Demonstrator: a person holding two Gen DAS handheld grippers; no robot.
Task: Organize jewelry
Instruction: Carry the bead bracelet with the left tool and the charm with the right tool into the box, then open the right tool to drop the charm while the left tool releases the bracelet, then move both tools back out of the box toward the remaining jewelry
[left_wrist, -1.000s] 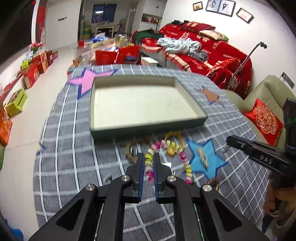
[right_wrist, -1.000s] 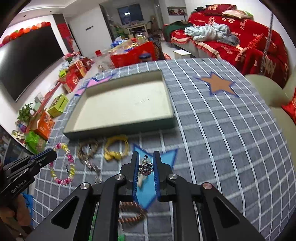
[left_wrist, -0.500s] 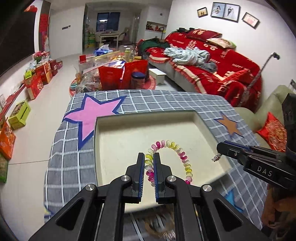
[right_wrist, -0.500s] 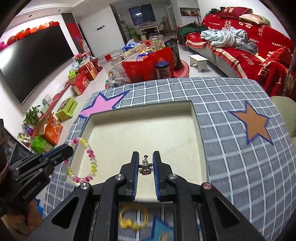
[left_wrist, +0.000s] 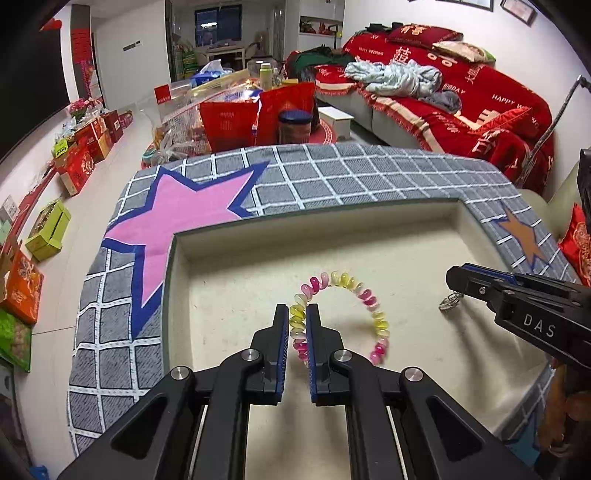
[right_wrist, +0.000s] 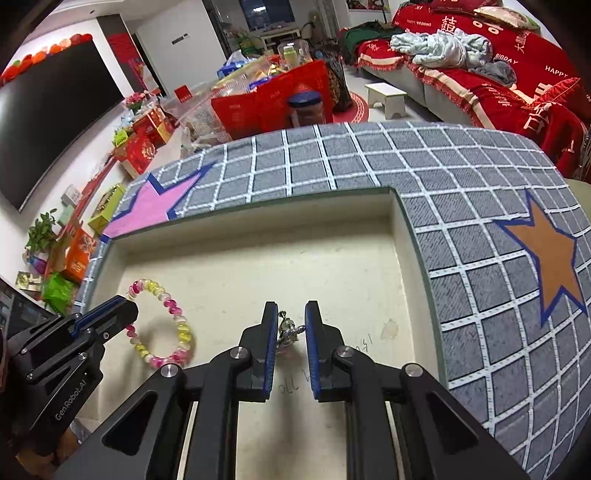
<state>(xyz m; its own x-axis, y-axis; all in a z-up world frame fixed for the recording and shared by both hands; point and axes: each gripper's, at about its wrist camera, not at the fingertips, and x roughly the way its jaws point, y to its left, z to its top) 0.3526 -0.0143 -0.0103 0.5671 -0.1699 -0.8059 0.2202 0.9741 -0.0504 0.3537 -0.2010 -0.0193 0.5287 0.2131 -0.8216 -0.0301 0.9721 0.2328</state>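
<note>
My left gripper (left_wrist: 297, 314) is shut on a pink, yellow and clear beaded bracelet (left_wrist: 364, 295), whose loop hangs out past the fingers over the cream floor of a shallow box (left_wrist: 236, 288). The right gripper (right_wrist: 291, 314) is shut on a small silver beaded charm (right_wrist: 286, 330), also over the box (right_wrist: 332, 258). Each view shows the other gripper: the right gripper (left_wrist: 452, 280) at the right of the left wrist view with the charm (left_wrist: 447, 302) dangling from its tip, the left gripper (right_wrist: 127, 310) at the lower left of the right wrist view with the bracelet (right_wrist: 177, 325).
The box lies on a grey checked cloth (right_wrist: 480, 177) with a pink star (left_wrist: 184, 218) at the far left and an orange star (right_wrist: 550, 254) at the right. Beyond the table edge stand red bags and boxes (left_wrist: 251, 118) on the floor and a red sofa (left_wrist: 480, 96).
Both grippers moved forward from the near cloth, where other jewelry lay, to over the inside of the box and sank lower, each still holding its piece.
</note>
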